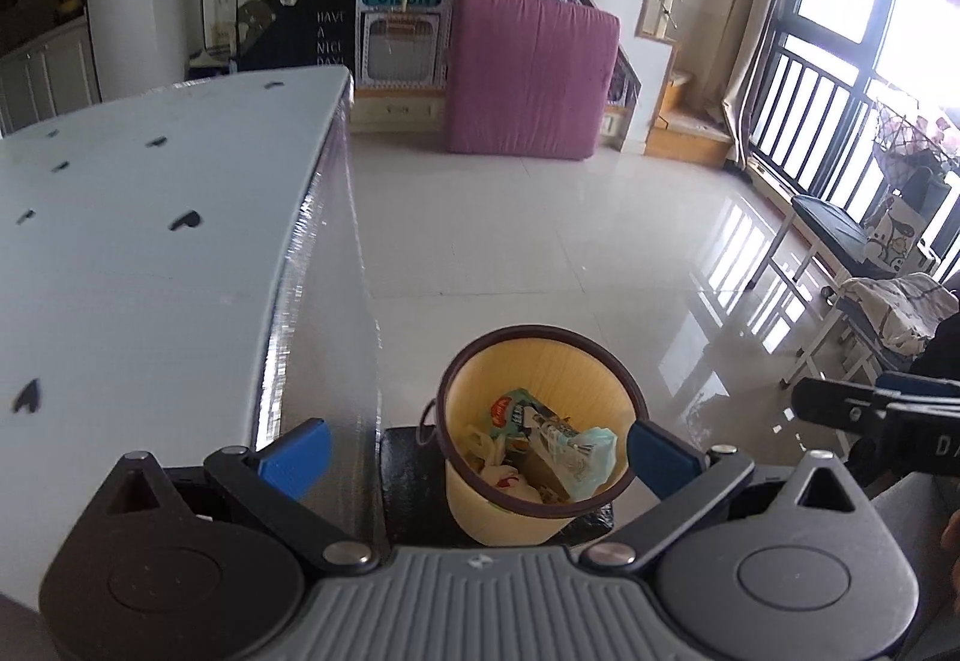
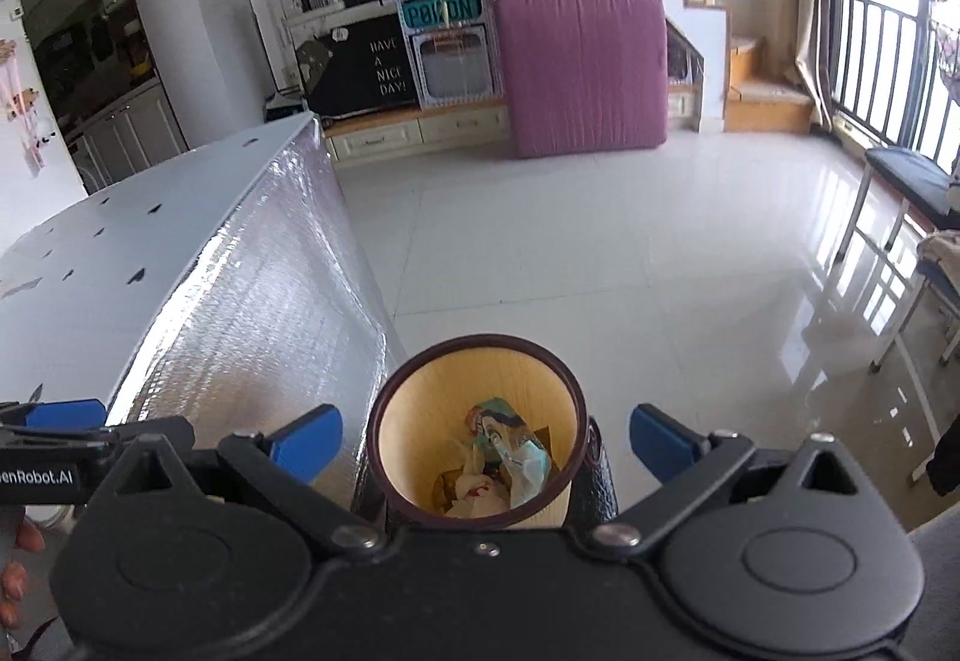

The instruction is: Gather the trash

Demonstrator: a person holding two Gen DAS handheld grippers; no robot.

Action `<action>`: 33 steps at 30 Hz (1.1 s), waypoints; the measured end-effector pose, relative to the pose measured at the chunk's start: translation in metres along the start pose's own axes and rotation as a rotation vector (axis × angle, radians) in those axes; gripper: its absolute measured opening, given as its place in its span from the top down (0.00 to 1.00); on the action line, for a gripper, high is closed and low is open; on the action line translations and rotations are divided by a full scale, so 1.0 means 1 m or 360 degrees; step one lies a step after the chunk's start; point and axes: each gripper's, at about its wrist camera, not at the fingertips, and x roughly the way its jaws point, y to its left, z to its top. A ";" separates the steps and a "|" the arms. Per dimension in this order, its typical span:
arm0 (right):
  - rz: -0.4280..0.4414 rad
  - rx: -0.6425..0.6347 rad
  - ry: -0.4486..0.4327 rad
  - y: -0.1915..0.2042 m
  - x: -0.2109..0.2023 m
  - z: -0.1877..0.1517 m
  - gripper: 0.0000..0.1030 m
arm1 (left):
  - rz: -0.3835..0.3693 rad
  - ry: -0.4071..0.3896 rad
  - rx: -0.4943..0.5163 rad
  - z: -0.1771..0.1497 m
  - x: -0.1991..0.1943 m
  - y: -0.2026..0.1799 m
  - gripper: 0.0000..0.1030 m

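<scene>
A yellow waste bin (image 1: 534, 361) with a dark brown rim stands on a black stool (image 1: 408, 481) beside the table. Inside lie a face mask (image 1: 591, 457), a printed wrapper (image 1: 510, 412) and crumpled white paper (image 1: 498, 472). My left gripper (image 1: 477, 451) hovers above the bin, open, with nothing between its blue fingertips (image 1: 300, 454). In the right wrist view the same bin (image 2: 474, 379) sits directly below my right gripper (image 2: 483, 445), also open and empty, its blue pads (image 2: 657, 442) spread either side of the rim. The trash (image 2: 510, 457) is at the bottom.
A white table (image 1: 132, 253) with a foil-wrapped side (image 2: 258, 337) stands left of the bin. Glossy tiled floor (image 1: 570, 235) stretches ahead to a pink mattress (image 1: 531, 72) and a TV cabinet. A bench (image 1: 834, 235) and railing line the right wall.
</scene>
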 end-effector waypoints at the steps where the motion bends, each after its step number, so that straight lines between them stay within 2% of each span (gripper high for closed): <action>1: 0.0001 -0.0006 -0.0013 0.002 -0.004 -0.002 0.00 | 0.0002 -0.0009 -0.0001 -0.003 -0.004 0.002 0.00; 9: 0.0014 0.0001 -0.0095 0.013 -0.038 -0.019 0.00 | 0.0007 -0.0091 0.0055 -0.025 -0.035 0.012 0.00; 21: -0.0068 -0.0055 -0.0129 0.029 -0.056 -0.055 0.00 | 0.0038 -0.0134 0.0057 -0.062 -0.059 0.036 0.00; 28: -0.0071 -0.0069 -0.0184 0.034 -0.068 -0.077 0.00 | 0.0071 -0.0208 0.0049 -0.085 -0.069 0.046 0.00; 33: -0.0111 -0.0113 -0.0227 0.041 -0.075 -0.089 0.00 | 0.0063 -0.0249 -0.0027 -0.095 -0.076 0.055 0.00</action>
